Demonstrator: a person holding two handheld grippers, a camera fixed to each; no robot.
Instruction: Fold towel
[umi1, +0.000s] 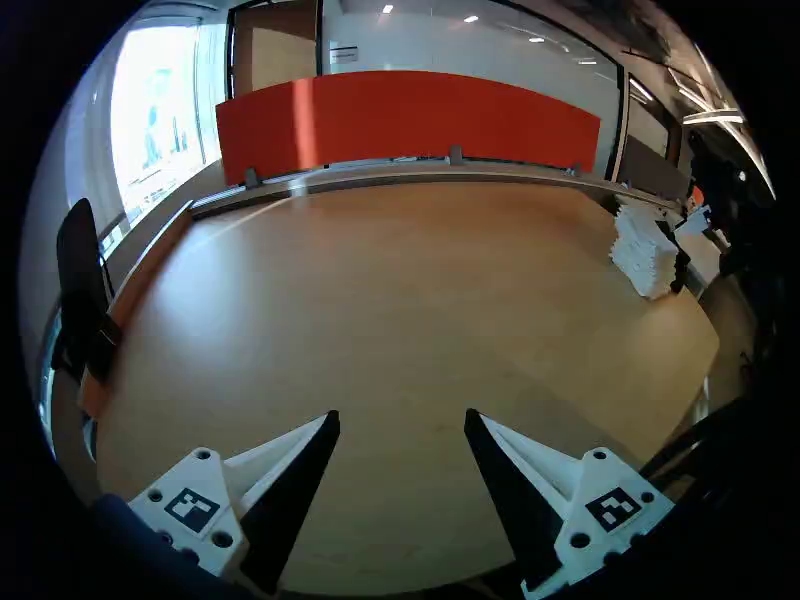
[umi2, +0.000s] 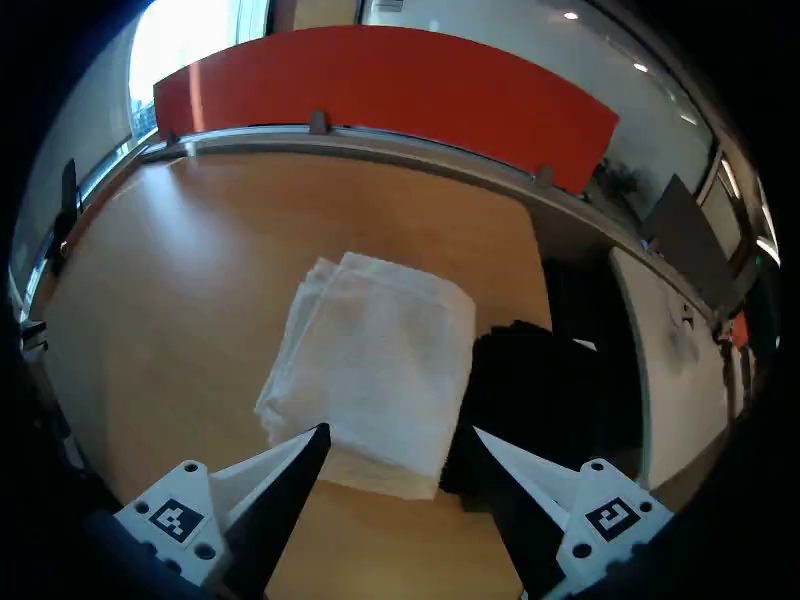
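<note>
Left gripper view, near to far: the left gripper (umi1: 400, 415) is at the lower edge of the frame, its two fingers spread wide with nothing between them, held level above the bare wooden table (umi1: 400, 300). At the far right of the frame a white folded stack (umi1: 645, 250) sits on the table's edge. A black chair (umi1: 85, 290) stands at the left, and an orange partition (umi1: 400, 120) crosses the top.

Right gripper view, near to far: the right gripper (umi2: 400, 430) is tilted down towards the table, its fingers likewise apart and gripping nothing. The folded towel (umi2: 375, 350) lies in the centre of the frame, just beyond the fingertips. A black object (umi2: 530, 390), too dark to identify, is beside the towel on the right.
</note>
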